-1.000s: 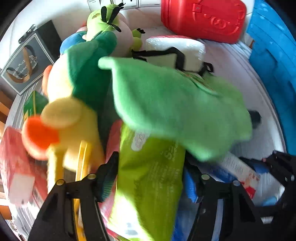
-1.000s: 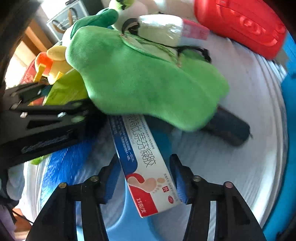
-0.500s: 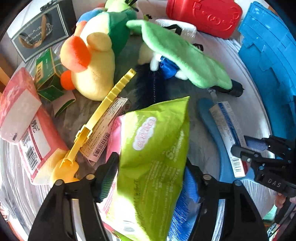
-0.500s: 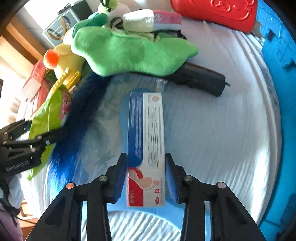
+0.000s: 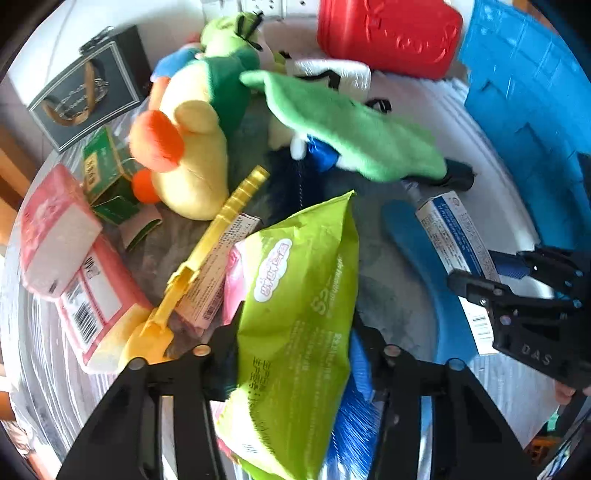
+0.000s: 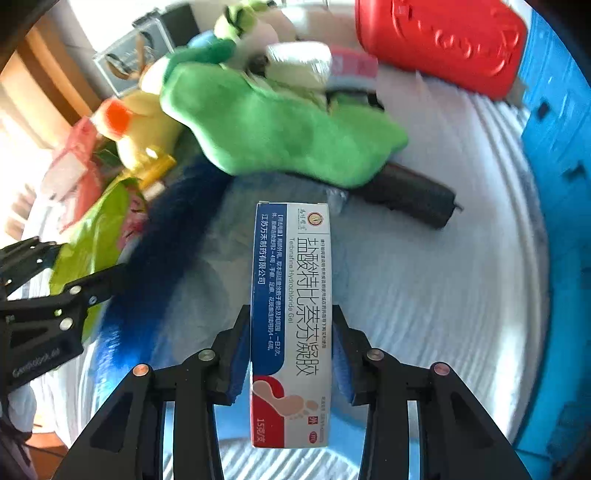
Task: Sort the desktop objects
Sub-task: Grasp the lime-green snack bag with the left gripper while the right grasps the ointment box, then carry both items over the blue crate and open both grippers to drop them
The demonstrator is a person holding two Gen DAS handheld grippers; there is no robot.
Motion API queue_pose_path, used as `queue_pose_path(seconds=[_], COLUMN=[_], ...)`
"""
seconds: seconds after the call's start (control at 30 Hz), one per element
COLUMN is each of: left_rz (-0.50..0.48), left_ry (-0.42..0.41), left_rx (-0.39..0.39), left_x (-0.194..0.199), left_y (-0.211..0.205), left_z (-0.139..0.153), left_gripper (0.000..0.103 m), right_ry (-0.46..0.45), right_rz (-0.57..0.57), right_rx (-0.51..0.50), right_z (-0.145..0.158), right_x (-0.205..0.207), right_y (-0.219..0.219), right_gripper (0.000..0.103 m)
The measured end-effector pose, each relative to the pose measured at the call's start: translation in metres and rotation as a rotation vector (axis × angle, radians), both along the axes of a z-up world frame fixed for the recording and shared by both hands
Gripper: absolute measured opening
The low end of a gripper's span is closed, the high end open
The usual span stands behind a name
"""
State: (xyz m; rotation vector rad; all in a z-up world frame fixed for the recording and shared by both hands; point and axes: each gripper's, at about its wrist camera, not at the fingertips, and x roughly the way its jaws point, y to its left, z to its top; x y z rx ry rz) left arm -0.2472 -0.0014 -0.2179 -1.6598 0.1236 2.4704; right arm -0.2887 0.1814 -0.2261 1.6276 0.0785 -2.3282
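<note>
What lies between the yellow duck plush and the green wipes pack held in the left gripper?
In the left wrist view, a yellow plastic clip runs diagonally between the yellow duck plush and the green wipes pack, over a small barcoded box.

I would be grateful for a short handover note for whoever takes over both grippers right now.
Left gripper: shut on the green wipes pack, held above the clutter.
Right gripper: shut on the white-and-blue gel box, its far end pointing toward the green plush.
On the table: yellow duck plush, yellow clip, pink tissue packs, green boxes, a black item, red case, blue crate at the right.
Done: two items picked up.
Left: set both down wherever they are meant to go; the frames do not show where. Then sort the rest.
</note>
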Motion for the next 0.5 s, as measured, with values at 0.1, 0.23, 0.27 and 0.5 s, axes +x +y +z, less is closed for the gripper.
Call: queue_pose_path(seconds=[0.1,0.23,0.27,0.5], left_rz=[0.03,0.068,0.082,0.135], left_ry=[0.042,0.121,0.148,0.305], left_rx=[0.032,0.071,0.081,0.108], left_x=[0.018,0.016,0.023,0.058], left_y=[-0.008,0.01,0.009,0.023], left_z=[0.022,0.05,0.06,0.116], left_gripper=[0.04,0.033,0.032,0.031], right_ry=[0.059,0.129,0.145,0.275], right_rz=[0.014,0.041,0.046,0.087], right_rx=[-0.025,-0.05,-0.057,-0.075], right_z=[0.027,0.054,0.061,0.115], right_x=[0.022,0.036,0.045,0.087], right_y=[-0.002,0.01,0.012,0.01], right_gripper=[0.038,0.038,0.038,0.038])
